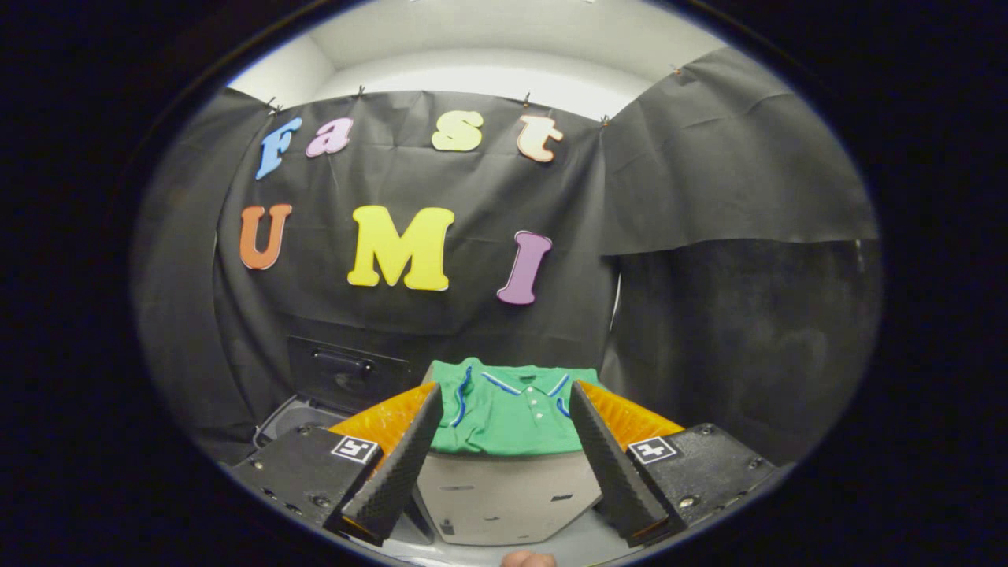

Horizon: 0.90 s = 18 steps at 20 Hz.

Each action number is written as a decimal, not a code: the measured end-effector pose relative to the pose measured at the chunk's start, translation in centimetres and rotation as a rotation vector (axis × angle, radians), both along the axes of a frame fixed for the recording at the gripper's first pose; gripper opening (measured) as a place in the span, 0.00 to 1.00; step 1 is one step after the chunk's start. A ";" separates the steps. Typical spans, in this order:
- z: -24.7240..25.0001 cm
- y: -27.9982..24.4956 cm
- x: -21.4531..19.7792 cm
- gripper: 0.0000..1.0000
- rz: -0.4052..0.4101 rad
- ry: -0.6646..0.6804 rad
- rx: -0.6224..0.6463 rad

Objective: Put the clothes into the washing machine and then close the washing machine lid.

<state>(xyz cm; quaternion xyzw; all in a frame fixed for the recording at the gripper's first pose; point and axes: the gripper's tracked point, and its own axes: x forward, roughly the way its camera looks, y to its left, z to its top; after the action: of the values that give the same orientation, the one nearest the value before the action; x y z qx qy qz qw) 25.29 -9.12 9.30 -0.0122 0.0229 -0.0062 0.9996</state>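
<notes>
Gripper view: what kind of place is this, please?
Probably a staged recording booth, not a home: black cloth wall all around, a folded green polo shirt on a pale box, seen between the open gripper fingers.

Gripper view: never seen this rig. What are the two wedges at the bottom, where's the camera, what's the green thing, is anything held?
No robot arm here: a person carries a handheld two-finger gripper, and the fisheye camera rides on it, looking forward along its fingers. The two wedges are those fingers, spread open and holding nothing. Just ahead, framed between them, a folded green polo shirt lies on a pale box-like stand. Beyond the left finger sits a dark machine with a raised lid, probably the washing machine.
</notes>
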 end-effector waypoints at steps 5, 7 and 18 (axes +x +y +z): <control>-0.5 -1.7 7.7 1.00 0.029 0.082 0.033; -1.3 -2.2 10.7 1.00 0.038 0.124 0.026; -7.2 -4.4 21.0 1.00 0.080 0.430 0.001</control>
<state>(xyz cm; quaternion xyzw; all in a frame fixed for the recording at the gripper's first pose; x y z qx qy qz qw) 46.32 -13.48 2.09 -0.0139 0.2349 0.0364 0.9712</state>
